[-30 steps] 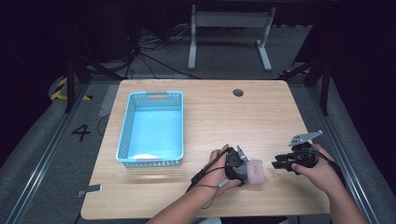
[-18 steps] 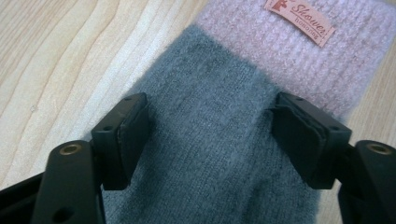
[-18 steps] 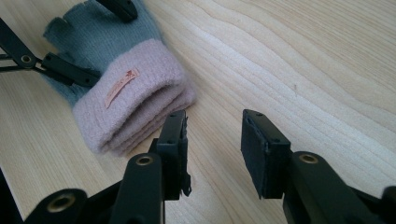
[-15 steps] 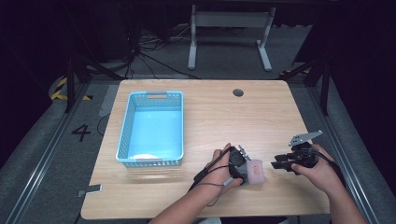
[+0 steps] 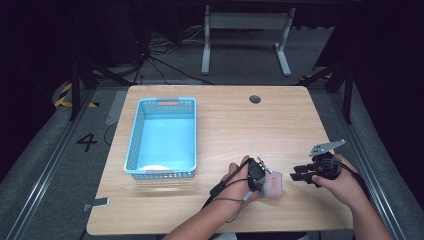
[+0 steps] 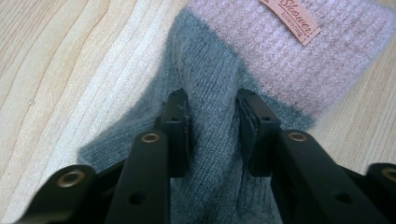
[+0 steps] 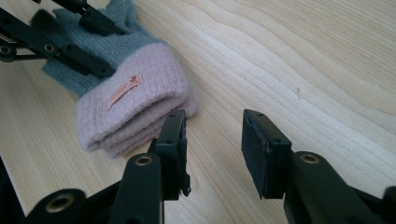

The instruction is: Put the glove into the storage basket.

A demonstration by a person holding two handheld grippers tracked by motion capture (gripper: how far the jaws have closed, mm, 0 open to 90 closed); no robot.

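A folded knit sock [image 5: 274,183], grey with a pink cuff [image 6: 299,60] and a small label [image 7: 125,89], lies on the wooden table [image 5: 240,130] near its front edge. My left gripper [image 5: 261,173] rests on the sock's grey end, and its jaws [image 6: 212,126] pinch a raised ridge of grey fabric between the pads. My right gripper [image 5: 297,174] sits just right of the sock. It is open [image 7: 212,140], low over bare wood, with its left finger [image 7: 172,140] close beside the pink cuff and nothing between the pads.
A light blue plastic basket [image 5: 132,145] stands on the left half of the table, and its far end reaches the back. A round cable hole [image 5: 255,99] sits near the back edge. Metal rails and dark floor surround the table.
The left hand has edged slightly to the right over the sock. The right gripper has stayed where it was.
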